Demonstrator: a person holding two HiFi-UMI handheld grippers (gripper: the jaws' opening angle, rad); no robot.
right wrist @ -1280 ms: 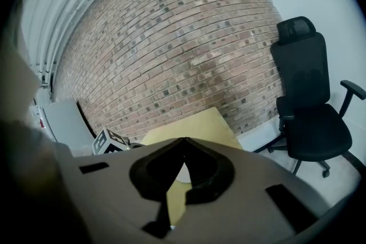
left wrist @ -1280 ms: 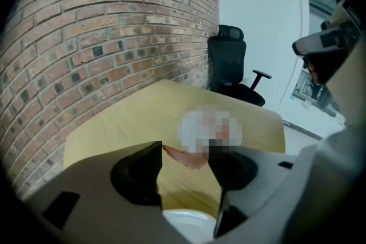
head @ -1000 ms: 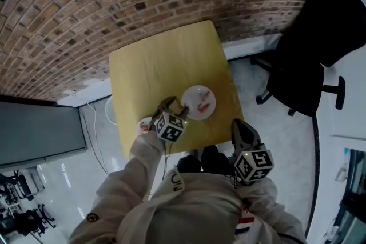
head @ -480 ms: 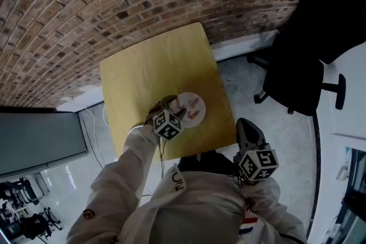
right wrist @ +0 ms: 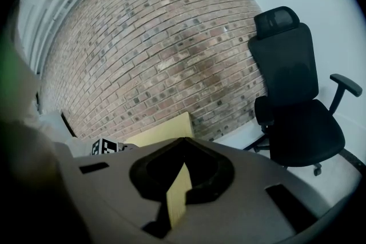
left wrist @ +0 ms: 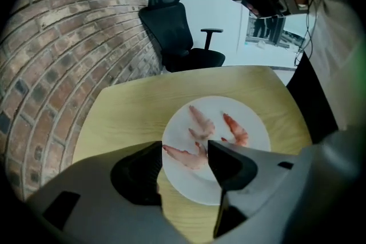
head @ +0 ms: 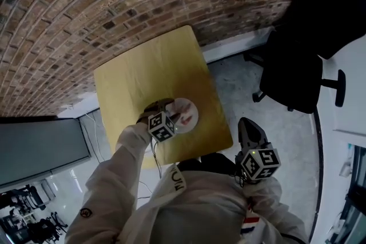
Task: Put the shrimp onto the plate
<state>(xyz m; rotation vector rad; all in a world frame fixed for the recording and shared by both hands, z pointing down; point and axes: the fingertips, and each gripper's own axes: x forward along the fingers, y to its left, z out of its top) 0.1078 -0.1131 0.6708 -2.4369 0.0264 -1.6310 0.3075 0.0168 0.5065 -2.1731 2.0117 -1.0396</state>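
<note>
The left gripper (left wrist: 185, 150) hung low over the white plate (left wrist: 251, 120), which sat near the front edge of the yellow table (left wrist: 128, 106). Its jaws were narrow, closed on a pink shrimp (left wrist: 182, 158) that spanned the gap with 1 end against each pad. That shrimp was right down at the plate's near side, though I couldn't tell whether it touched the surface. 2 more lay further in on the plate: a middle shrimp (left wrist: 201, 122) and, to its right in the left gripper view, a right-hand shrimp (left wrist: 235, 130), near each other and apart from the gripped 1. The right gripper (right wrist: 183, 143) was held well clear of the table, close to the person's body over the floor, its jaws together with nothing between them. A black office chair (head: 297, 66) stood off to the right by the brick wall (head: 114, 8)
</note>
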